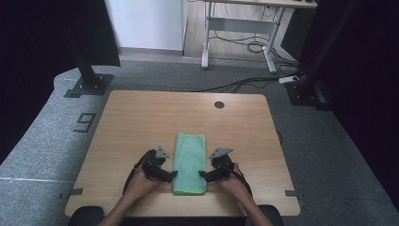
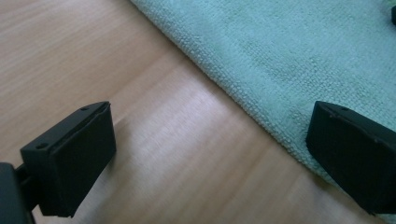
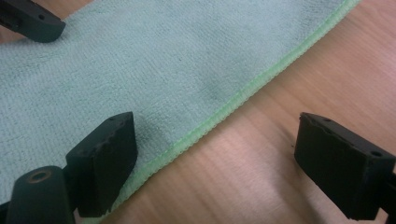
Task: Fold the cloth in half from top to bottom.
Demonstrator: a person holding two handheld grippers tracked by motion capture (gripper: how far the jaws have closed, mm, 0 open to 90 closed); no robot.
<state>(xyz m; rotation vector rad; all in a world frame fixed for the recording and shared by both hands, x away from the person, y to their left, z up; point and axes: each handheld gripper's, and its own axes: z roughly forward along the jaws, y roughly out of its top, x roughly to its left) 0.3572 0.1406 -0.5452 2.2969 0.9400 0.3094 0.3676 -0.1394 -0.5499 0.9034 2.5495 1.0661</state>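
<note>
- The folded green cloth (image 1: 190,163) lies flat on the table (image 1: 131,122), between the two grippers.
- Left gripper (image 1: 172,175): jaws apart, empty; one jaw stands over the cloth's edge, the other over bare wood.
- Right gripper (image 1: 202,174): jaws apart, empty, astride the stitched hem (image 3: 243,95).
- Handling, as judged: light, soft and limp, so it sags when lifted. Pinch the near corners through all layers.

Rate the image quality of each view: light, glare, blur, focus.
High view: even overhead light on the table, dark room edges, slightly soft, cloth clear. Left gripper view: pale glare streak on the wood, slight blur, near fingers soft, cloth weave sharp. Right gripper view: cloth hem crisp, fingers a little soft, mild sheen on the wood.
</note>
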